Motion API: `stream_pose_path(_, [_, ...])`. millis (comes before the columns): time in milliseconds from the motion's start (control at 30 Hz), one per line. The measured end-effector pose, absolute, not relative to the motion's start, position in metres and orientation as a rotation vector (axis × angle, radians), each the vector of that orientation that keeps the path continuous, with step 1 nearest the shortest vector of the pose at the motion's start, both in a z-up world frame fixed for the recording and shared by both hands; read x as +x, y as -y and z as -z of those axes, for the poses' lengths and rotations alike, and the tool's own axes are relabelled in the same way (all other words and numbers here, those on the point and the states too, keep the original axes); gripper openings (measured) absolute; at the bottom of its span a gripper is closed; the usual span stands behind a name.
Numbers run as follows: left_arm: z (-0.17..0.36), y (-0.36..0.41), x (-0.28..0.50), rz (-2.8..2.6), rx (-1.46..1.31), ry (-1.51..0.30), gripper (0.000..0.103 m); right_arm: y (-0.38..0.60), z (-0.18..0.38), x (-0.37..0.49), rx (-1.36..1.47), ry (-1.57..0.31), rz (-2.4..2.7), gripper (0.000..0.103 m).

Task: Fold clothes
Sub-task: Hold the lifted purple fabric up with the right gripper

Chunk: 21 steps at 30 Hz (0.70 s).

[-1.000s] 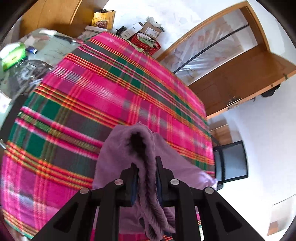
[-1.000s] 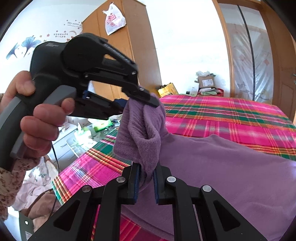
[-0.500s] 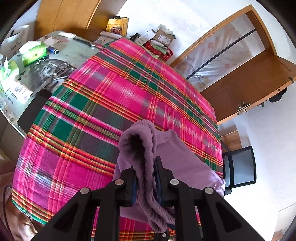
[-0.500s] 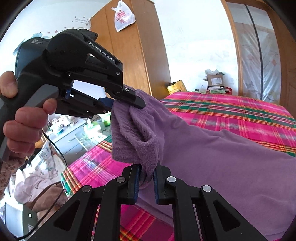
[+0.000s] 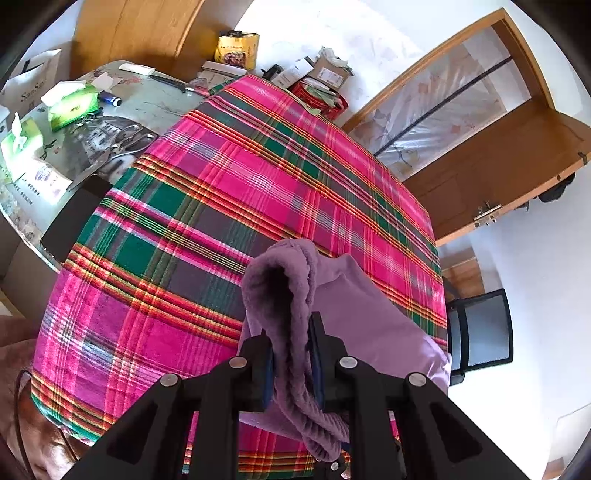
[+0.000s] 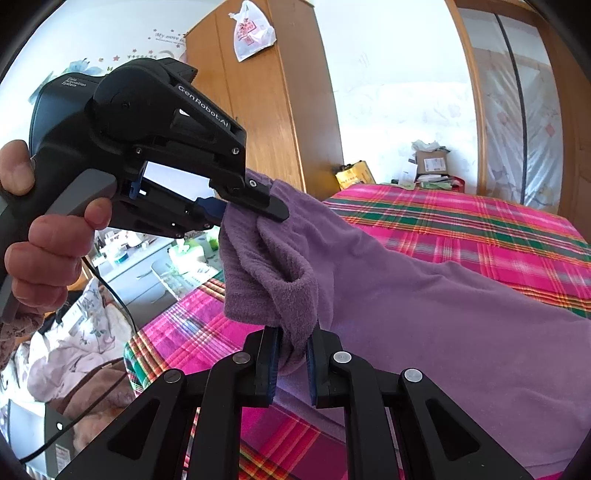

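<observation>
Two green tissue boxes (image 5: 72, 105) sit at the upper left of the left wrist view, each with white tissue standing out of its top, on a grey side table (image 5: 147, 105) beside the bed. A white plastic bag (image 6: 254, 29) hangs on the wooden wardrobe (image 6: 266, 110) at the top centre of the right wrist view; what it holds cannot be told. Cardboard boxes (image 6: 430, 162) are stacked against the far wall — their contents are unclear.

One purple garment (image 6: 424, 314) lies across the pink-and-green plaid bedspread (image 5: 221, 206), filling the lower right of the right wrist view, its near edge lifted off the bed. Two grippers hold it. The left gripper (image 5: 291, 354), low in the centre of its own frame, is clenched on a bunched ribbed edge that loops up above the fingers. The right gripper (image 6: 291, 354) is clamped on a fold of the same cloth — just above it the left gripper pinches the fabric too, gripped by a hand (image 6: 40, 236) at the left of the frame.

One pair of scissors (image 5: 122, 147) and one knife (image 5: 168, 81) lie on the side table.
</observation>
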<state>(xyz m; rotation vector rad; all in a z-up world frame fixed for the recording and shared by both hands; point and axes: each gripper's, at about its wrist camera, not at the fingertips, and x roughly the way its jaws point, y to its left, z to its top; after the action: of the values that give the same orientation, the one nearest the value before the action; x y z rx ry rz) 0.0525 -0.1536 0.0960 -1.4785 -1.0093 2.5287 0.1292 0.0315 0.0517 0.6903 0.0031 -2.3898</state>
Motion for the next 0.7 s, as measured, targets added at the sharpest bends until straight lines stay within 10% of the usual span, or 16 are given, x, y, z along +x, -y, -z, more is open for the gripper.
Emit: stream_pose_path(700, [-0.097,0.148,0.048,-2.505,-1.573,0.933,0.017,-0.037,-0.056,0.132,0.711,-0.010,2.410,0.013])
